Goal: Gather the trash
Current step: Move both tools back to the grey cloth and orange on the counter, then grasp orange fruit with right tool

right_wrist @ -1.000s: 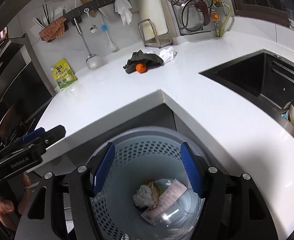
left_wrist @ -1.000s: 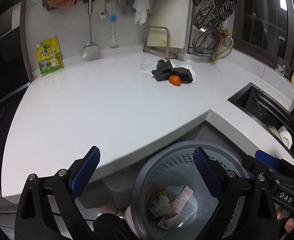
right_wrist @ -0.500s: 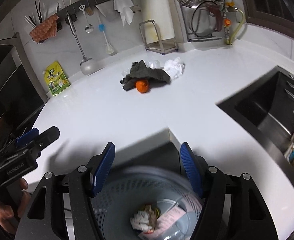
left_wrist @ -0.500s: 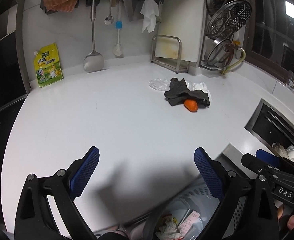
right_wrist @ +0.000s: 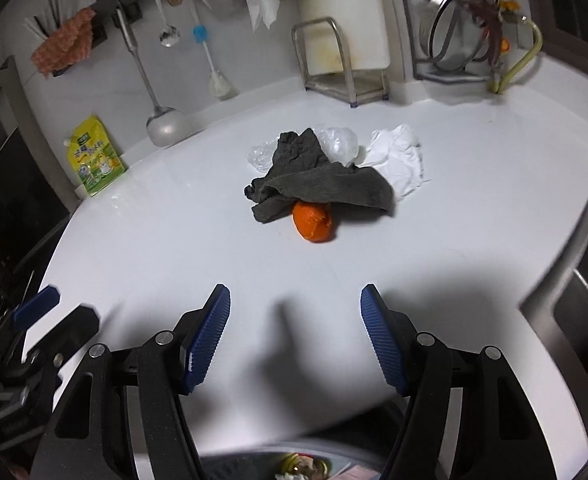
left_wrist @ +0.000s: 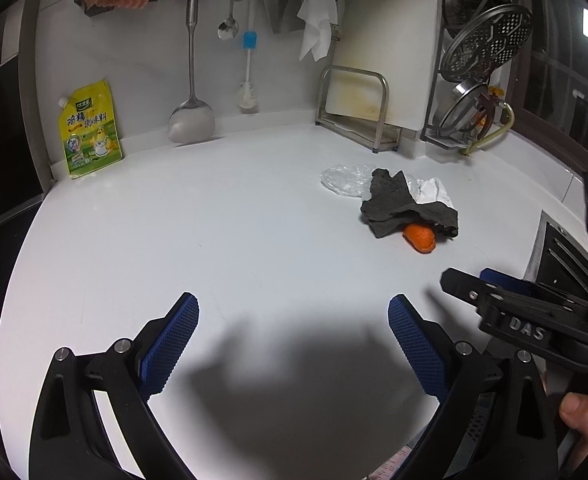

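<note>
A small heap lies on the white counter (right_wrist: 173, 248): a dark grey cloth (right_wrist: 314, 182) draped over an orange peel (right_wrist: 313, 220), with clear plastic (right_wrist: 340, 146) and a crumpled white tissue (right_wrist: 398, 158) behind it. In the left wrist view the same cloth (left_wrist: 404, 206), orange peel (left_wrist: 420, 237) and plastic (left_wrist: 344, 181) lie right of centre. My right gripper (right_wrist: 295, 330) is open and empty, a short way in front of the heap. My left gripper (left_wrist: 292, 344) is open and empty over bare counter, left of the heap. A sliver of the trash basket (right_wrist: 294, 470) shows at the bottom edge.
A yellow seasoning pouch (left_wrist: 89, 130) leans on the back wall beside a hanging ladle (left_wrist: 191, 120) and brush (left_wrist: 247, 96). A cutting-board rack (left_wrist: 358, 120) and a pot-lid rack (left_wrist: 478, 80) stand at the back right. The dark sink (right_wrist: 582, 288) lies to the right.
Both grippers moved forward from above the trash basket to over the counter; the heap now looks nearer and larger. The basket slid almost out of both views. Jaws stayed open.
</note>
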Action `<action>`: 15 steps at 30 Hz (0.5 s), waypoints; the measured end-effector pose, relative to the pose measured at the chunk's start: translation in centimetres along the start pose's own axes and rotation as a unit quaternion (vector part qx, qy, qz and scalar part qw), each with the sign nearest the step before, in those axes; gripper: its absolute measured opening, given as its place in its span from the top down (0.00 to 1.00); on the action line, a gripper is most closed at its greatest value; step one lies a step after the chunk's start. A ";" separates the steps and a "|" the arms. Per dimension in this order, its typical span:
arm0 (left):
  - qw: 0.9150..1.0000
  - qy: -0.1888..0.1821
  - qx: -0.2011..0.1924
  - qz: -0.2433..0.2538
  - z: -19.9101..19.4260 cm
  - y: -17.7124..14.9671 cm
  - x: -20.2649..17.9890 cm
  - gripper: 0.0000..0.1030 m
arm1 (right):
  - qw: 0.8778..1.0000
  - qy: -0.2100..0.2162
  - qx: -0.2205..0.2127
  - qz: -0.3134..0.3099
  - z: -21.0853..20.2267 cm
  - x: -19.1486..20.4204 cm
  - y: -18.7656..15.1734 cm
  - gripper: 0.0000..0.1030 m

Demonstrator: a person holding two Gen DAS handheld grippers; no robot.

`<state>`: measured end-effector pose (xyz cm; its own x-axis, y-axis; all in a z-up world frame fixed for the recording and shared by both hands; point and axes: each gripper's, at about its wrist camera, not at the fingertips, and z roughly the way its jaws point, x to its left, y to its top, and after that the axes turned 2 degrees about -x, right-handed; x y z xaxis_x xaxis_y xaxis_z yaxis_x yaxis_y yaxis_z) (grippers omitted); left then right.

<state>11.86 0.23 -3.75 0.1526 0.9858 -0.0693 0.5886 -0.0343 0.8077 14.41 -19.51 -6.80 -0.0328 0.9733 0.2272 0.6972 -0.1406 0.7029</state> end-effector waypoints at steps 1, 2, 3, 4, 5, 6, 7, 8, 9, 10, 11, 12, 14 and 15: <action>1.000 -0.001 0.001 -0.002 0.2 0.1 0.2 0.09 | 1.000 -0.004 0.001 0.002 0.6 0.1 0.4 0.37; 1.000 -0.002 0.002 -0.003 0.3 0.2 0.3 0.09 | 1.000 -0.007 0.002 0.002 0.9 0.2 0.7 0.37; 1.000 -0.002 0.003 -0.004 0.5 0.3 0.4 0.09 | 1.000 -0.010 0.003 0.003 1.3 0.3 1.0 0.37; 1.000 -0.002 0.004 -0.004 0.7 0.3 0.6 0.09 | 1.000 -0.016 0.004 0.004 1.8 0.4 1.4 0.37; 1.000 -0.003 0.006 -0.005 0.9 0.4 0.7 0.09 | 1.000 -0.021 0.006 0.005 2.2 0.4 1.6 0.37; 1.000 -0.003 0.007 -0.005 1.1 0.5 0.8 0.09 | 1.000 -0.026 0.010 0.006 2.7 0.5 1.9 0.37; 1.000 -0.004 0.008 -0.005 1.2 0.6 0.9 0.09 | 0.999 -0.030 0.013 0.005 3.1 0.6 2.1 0.37; 1.000 -0.005 0.008 -0.006 1.3 0.6 0.9 0.09 | 0.999 -0.034 0.015 0.004 3.5 0.7 2.3 0.37; 1.000 -0.006 0.009 -0.006 1.5 0.7 1.0 0.09 | 0.999 -0.039 0.017 0.004 3.8 0.7 2.4 0.37; 1.000 -0.007 0.008 -0.007 1.5 0.8 1.1 0.09 | 0.999 -0.046 0.020 0.003 4.2 0.8 2.7 0.37; 1.000 -0.008 0.009 -0.007 1.6 0.8 1.1 0.09 | 0.998 -0.051 0.021 0.003 4.5 0.9 2.8 0.37; 1.000 -0.009 0.009 -0.008 1.7 0.9 1.2 0.09 | 0.998 -0.054 0.023 0.004 4.9 0.9 3.1 0.37; 1.000 -0.011 0.011 -0.009 1.9 0.9 1.1 0.09 | 0.998 -0.055 0.028 0.005 5.5 0.9 3.3 0.37; 1.000 -0.012 0.011 -0.009 2.0 0.9 1.2 0.09 | 0.998 -0.058 0.029 0.005 5.8 0.9 3.5 0.37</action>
<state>14.16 1.02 -4.24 0.1605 0.9822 -0.0978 0.6089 -0.0205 0.7930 20.93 -18.09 -8.05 0.0552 0.9870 0.1509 0.7378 -0.1421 0.6599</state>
